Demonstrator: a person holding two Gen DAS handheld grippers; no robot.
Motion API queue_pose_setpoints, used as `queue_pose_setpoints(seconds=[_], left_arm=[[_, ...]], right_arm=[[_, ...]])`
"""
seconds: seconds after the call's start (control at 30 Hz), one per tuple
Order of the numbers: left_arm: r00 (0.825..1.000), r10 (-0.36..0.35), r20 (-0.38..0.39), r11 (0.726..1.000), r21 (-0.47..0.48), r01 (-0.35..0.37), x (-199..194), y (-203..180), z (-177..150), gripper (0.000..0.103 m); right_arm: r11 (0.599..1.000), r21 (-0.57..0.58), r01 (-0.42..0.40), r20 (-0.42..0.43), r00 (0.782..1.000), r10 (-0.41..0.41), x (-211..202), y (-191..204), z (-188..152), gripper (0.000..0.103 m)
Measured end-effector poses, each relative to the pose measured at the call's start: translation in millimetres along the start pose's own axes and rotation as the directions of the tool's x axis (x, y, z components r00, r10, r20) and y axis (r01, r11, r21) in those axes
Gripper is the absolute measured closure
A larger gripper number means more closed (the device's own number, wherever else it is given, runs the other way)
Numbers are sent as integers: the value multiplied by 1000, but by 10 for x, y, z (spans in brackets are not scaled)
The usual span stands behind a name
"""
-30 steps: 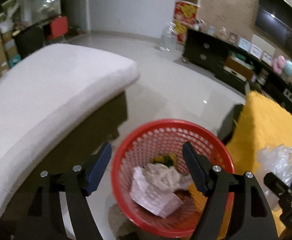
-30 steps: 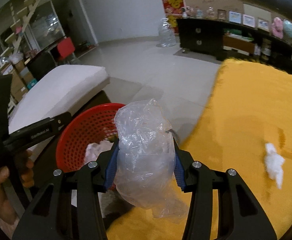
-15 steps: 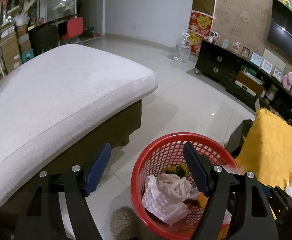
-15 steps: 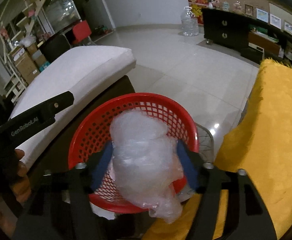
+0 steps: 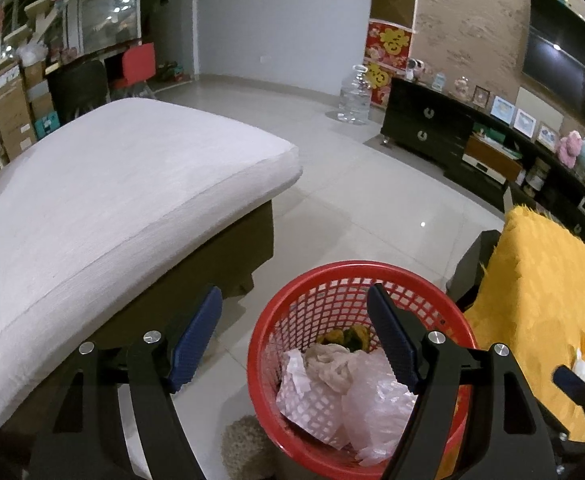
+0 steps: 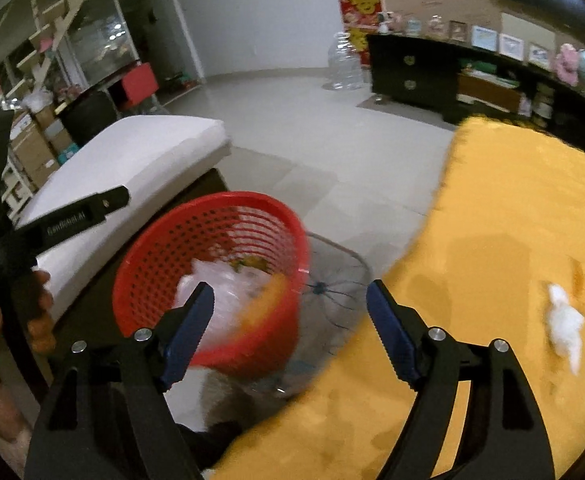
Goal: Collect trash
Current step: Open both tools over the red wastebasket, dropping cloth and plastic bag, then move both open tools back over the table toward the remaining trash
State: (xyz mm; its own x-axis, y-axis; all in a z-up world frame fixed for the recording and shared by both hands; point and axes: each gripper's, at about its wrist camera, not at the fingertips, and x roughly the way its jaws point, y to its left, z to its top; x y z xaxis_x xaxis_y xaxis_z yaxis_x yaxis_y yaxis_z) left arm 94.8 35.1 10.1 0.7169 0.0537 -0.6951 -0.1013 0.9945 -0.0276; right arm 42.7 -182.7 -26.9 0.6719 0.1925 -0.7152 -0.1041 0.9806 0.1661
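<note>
Right wrist view, motion-blurred: the red basket (image 6: 212, 276) at lower centre holds a pale plastic bag (image 6: 212, 288), its other contents indistinct; the right gripper (image 6: 288, 334), jaws opening with nothing between them, spans the basket rim and the yellow cover (image 6: 512, 220). A white tissue scrap (image 6: 564, 326) lies on the cover at right. Left wrist view, sharp: the left gripper (image 5: 294, 338) stands spread and empty; the basket, cut off at the bottom edge, shows the bag (image 5: 376, 412), crumpled paper (image 5: 312, 396) and yellow-green scraps (image 5: 346, 336) beside a white cushion (image 5: 112, 208).
</note>
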Motion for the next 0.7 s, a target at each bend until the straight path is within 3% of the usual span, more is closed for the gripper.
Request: queue_pose_setpoints(seconds=[0.27, 0.53, 0.7], left_arm=[[999, -32, 4, 999, 39, 32, -38, -216, -58, 28], [996, -91, 13, 991, 104, 89, -96, -487, -132, 27], [991, -127, 29, 979, 162, 121, -147, -676, -210, 27]], right_arm=[[987, 23, 159, 19, 987, -159, -401, -565, -355, 25], [944, 73, 323, 10, 946, -325, -797, -1239, -737, 25], [899, 137, 417, -8, 908, -420, -1009, -1745, -950, 23]])
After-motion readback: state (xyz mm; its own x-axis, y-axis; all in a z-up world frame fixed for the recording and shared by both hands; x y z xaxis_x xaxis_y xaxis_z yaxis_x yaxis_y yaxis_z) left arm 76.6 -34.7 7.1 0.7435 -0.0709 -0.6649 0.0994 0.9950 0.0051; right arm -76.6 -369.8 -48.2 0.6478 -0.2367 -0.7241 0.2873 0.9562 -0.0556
